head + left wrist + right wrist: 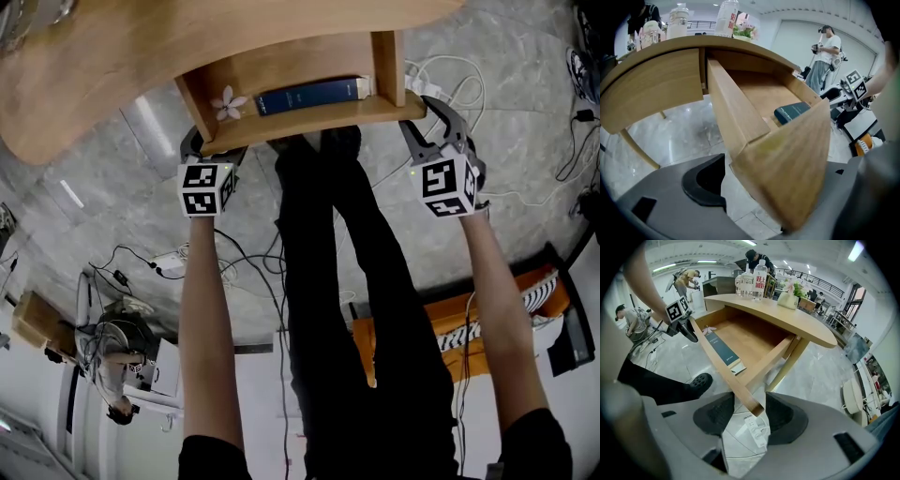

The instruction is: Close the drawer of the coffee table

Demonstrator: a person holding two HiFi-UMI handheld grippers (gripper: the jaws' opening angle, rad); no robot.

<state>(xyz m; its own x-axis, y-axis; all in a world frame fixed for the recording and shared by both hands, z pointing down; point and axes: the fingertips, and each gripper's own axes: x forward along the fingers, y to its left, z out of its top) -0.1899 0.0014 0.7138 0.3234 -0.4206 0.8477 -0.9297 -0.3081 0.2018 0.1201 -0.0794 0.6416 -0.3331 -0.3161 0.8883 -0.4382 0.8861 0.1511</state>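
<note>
Straddling one end of the drawer's front panel [787, 159], my left gripper [783, 192] has its jaws spread wide. The wood lies against the right-hand jaw, while floor shows in the gap beside the dark pad [704, 183] of the other. My right gripper [750, 417] is spread as well. The panel's opposite end pokes down between its two ribbed pads [715, 416] (close to the left one, with a clear gap on the other side). Neither claw is pinching anything.

Between my two hands, the drawer [291, 70] stands pulled out from under the coffee table [103, 66]. In the head view its front panel runs from one gripper to the other. Inside, a dark blue book [309, 96] lies flat just behind the panel, toward my right. A small white flower [228, 103] sits in the left corner.

Further out, clear bottles [757, 277] stand on the curved tabletop. A white power strip [752, 427] lies on the grey marbled floor [141, 234], right under my right claw. My legs [347, 281], in black, reach up to the drawer front, and one shoe [701, 379] shows below the panel. A few people [827, 51] stand off in the room beyond.
</note>
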